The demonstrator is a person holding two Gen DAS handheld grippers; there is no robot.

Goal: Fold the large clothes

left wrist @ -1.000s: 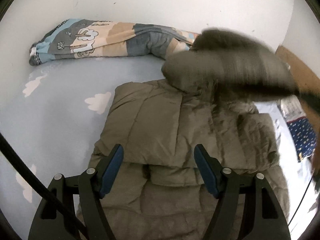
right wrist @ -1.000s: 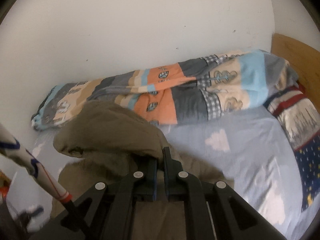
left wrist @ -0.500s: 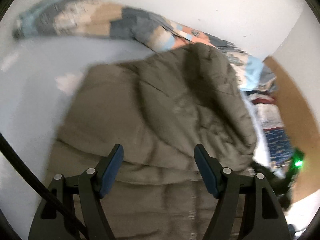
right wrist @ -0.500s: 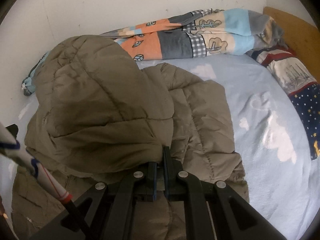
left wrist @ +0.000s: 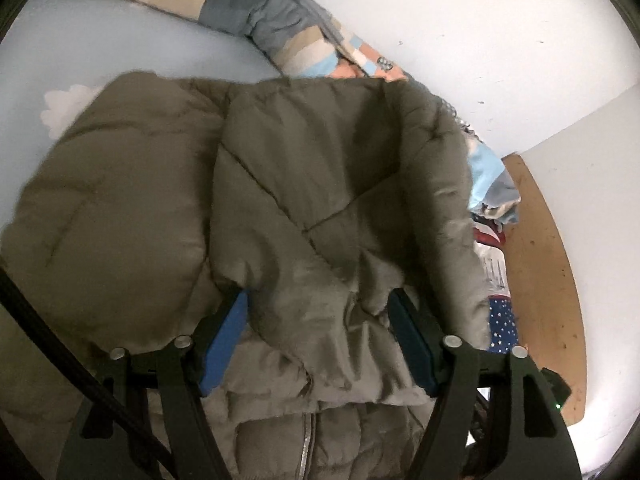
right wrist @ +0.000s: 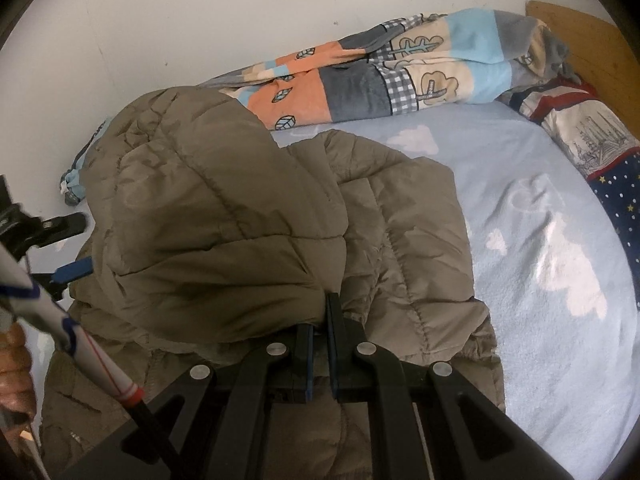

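Note:
An olive quilted puffer jacket [right wrist: 400, 220] lies on the light blue cloud-print sheet [right wrist: 540, 280]. Its hood [right wrist: 208, 216] is folded over onto the body. My right gripper [right wrist: 326, 314] is shut on the hood's near edge, low over the jacket. In the left wrist view the hood [left wrist: 320, 168] drapes over my left gripper [left wrist: 318, 300], whose jaws are closing with a bunch of hood fabric between them. The blue pads [left wrist: 224, 340] still show beside the cloth. The left gripper [right wrist: 76, 246] also shows at the jacket's left side in the right wrist view.
A rolled patchwork quilt [right wrist: 360, 80] lies along the white wall behind the jacket. A star-print pillow [right wrist: 600, 152] and a wooden headboard [right wrist: 592, 40] are at the right. A striped cable [right wrist: 80, 340] and a person's hand [right wrist: 12, 360] are at the left edge.
The right gripper came down with the hood and laid it over the jacket's body. The left gripper moved in to the hood's edge, rolled, and its jaws narrowed around the fabric.

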